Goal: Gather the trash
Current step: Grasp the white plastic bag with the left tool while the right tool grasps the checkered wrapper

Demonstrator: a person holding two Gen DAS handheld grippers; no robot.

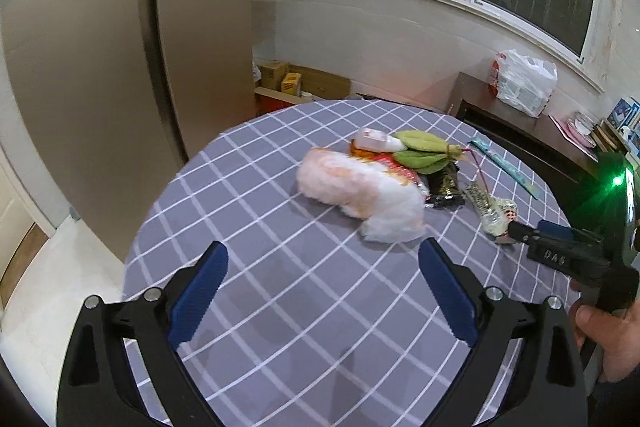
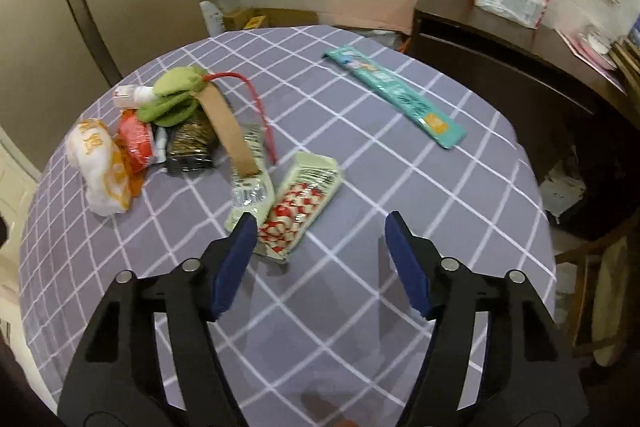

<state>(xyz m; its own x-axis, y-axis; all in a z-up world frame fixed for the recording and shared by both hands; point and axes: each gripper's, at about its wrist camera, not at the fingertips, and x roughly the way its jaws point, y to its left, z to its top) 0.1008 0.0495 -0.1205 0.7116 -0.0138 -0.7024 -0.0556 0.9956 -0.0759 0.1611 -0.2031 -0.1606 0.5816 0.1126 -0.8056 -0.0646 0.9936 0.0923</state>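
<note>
Round bench with a grey checked cloth, window wall and dark sideboard behind. All the trash is on the cloth; you have collected nothing yet as far as the views show, and no bin or bag for it is in sight.

Nearest your right hand-held gripper: a red-and-white checked snack wrapper just beside its left pad, with a clear crumpled wrapper touching it. Jaws apart, nothing gripped.

Further out: black packet, red wrapper, green plush piece, white-and-orange bag, clustered together. Teal long wrapper lies well apart.

Your left hand-held gripper hangs open and empty near the white-and-orange bag.
</note>
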